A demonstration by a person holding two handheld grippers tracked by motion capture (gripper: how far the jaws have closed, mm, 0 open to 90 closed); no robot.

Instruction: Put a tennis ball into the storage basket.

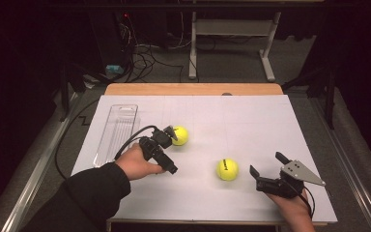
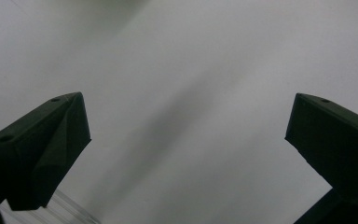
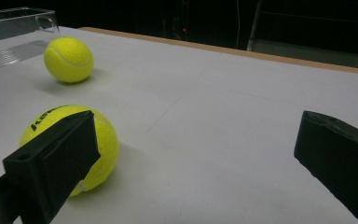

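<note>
Two yellow tennis balls lie on the white table sheet (image 1: 251,121). The farther ball (image 1: 179,136) (image 3: 68,59) rests just right of my left gripper (image 1: 164,147) (image 2: 186,121). That gripper is tipped down close over the sheet, open, with nothing between its jaws. The nearer ball (image 1: 227,169) (image 3: 107,144), with black lettering, sits just left of my right gripper (image 1: 266,163) (image 3: 196,135). This gripper is open near the front right corner, and its left jaw partly hides the ball, which stays outside the jaws.
A long clear plastic tray (image 1: 117,133) (image 3: 14,37) (image 2: 70,207) lies along the left side of the sheet. The wooden table edge (image 1: 193,89) runs along the far side. Beyond it are desk legs (image 1: 192,53) and cables on the floor.
</note>
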